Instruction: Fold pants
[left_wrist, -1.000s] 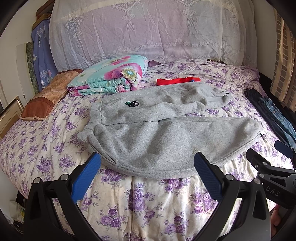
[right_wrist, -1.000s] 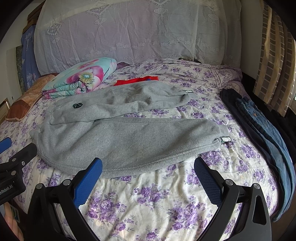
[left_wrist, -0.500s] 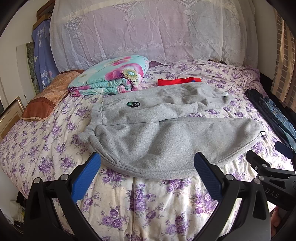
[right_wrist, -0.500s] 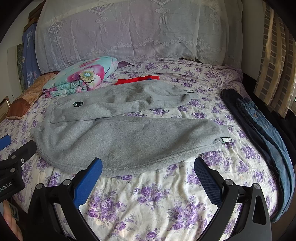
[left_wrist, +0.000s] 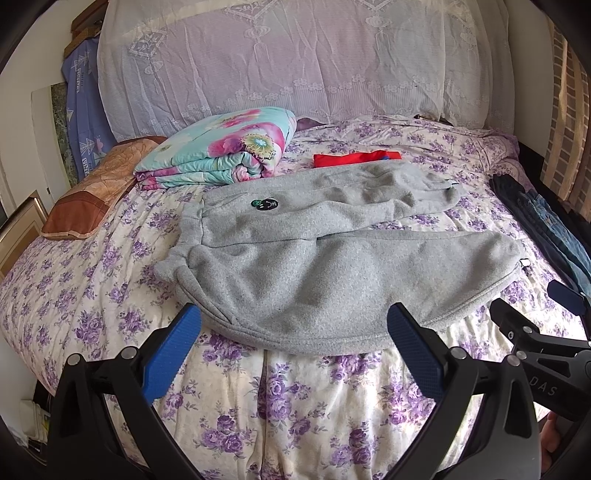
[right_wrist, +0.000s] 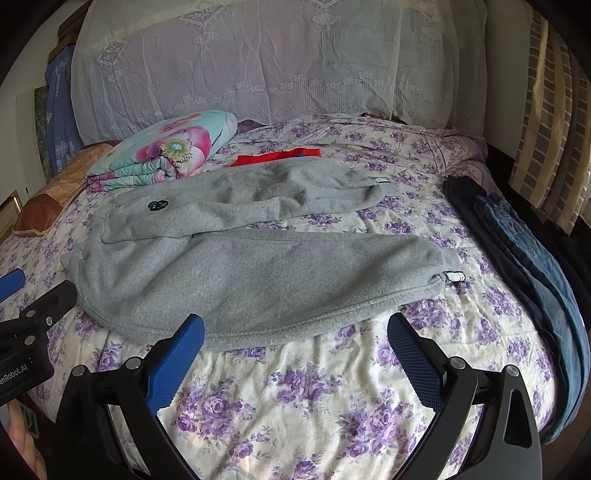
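Both grippers, left gripper (left_wrist: 293, 332) and right gripper (right_wrist: 295, 339), hover spread wide and empty above the bed (left_wrist: 295, 398). Gray pants (left_wrist: 332, 266) lie flat at twelve o'clock, legs apart, unfolded. Judging so, the next move calls for pinching the near leg's edge.

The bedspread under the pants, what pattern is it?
Cream bedspread with purple flowers, clearest in the right wrist view.

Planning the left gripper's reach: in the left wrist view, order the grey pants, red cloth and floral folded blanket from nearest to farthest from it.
From the left gripper:
1. Grey pants, directly ahead.
2. Floral folded blanket, far left.
3. Red cloth, behind the pants; too close to the blanket to rank firmly.
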